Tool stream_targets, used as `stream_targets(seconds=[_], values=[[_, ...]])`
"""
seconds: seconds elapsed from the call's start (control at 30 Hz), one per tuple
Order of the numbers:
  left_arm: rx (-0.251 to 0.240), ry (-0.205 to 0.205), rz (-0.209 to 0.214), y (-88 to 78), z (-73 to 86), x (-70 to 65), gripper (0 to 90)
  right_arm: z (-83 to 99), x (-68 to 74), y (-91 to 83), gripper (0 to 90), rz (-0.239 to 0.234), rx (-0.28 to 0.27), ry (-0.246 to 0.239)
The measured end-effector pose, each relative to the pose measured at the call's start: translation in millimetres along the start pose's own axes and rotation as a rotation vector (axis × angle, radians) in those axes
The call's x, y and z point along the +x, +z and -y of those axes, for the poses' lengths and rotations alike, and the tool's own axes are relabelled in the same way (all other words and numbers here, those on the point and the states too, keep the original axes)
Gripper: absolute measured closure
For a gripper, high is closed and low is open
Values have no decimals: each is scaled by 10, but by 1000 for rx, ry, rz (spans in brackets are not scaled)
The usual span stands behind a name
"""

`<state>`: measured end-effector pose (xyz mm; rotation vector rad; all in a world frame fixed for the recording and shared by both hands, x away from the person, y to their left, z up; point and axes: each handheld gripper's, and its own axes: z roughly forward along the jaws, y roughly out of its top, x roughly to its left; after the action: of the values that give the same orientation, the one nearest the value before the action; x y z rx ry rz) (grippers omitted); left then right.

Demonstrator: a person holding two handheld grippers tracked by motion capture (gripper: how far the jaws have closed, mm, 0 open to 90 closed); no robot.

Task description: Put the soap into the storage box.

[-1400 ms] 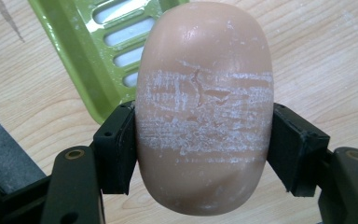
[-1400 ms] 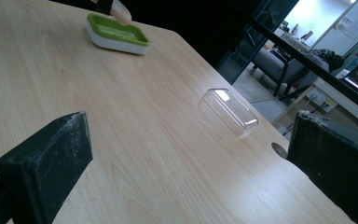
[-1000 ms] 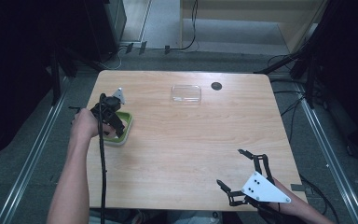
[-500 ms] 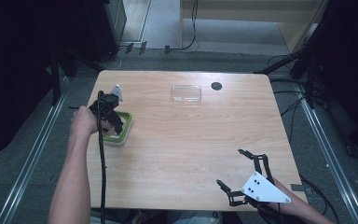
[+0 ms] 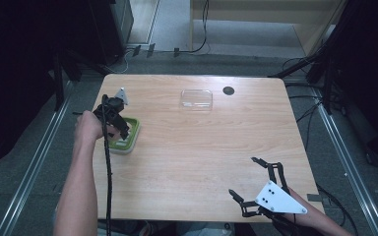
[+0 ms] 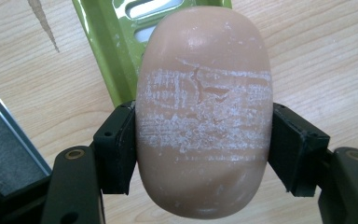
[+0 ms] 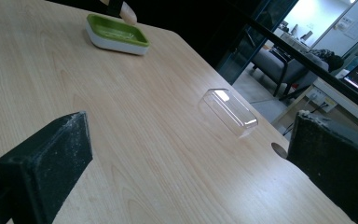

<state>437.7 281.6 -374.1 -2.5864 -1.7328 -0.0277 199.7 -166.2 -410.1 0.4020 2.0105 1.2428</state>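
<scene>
In the high view the left gripper (image 5: 120,129) and the hand (image 5: 89,129) behind it cover much of the green soap dish (image 5: 129,143) at the left of the frame, so the bar it carries cannot be made out there. The left gripper view shows it plainly: a beige bar of soap (image 6: 204,109), its face scuffed white and cracked, pinched at its sides between the two black jaws, hanging over the green slotted dish (image 6: 103,51) at the upper left. Whether the soap touches the dish cannot be told. The clear plastic lid (image 5: 196,99) lies alone at the upper centre of the wooden table (image 5: 202,157), beside a dark round hole (image 5: 228,90). The right gripper (image 5: 246,178) sits at the lower right, jaws spread wide with nothing between them, its forearm cut off by the frame's edge.
</scene>
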Motion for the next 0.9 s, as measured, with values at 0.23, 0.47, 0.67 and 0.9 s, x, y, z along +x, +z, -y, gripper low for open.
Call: stream_targets(seconds=[0.23,0.47,0.67,0.9], values=[[-26,-29,1,24,-41,58,333,0,0,0,0,0,0,-1],[-24,-51,-2,87,-86,113,333,1,-1,1,0,0,-1,1],[-21,-64,-10,145,-112,137,333,1,0,4,0,-2,-2,-1],[-14,-94,1,251,-156,171,333,1,0,2,0,-1,-1,1]])
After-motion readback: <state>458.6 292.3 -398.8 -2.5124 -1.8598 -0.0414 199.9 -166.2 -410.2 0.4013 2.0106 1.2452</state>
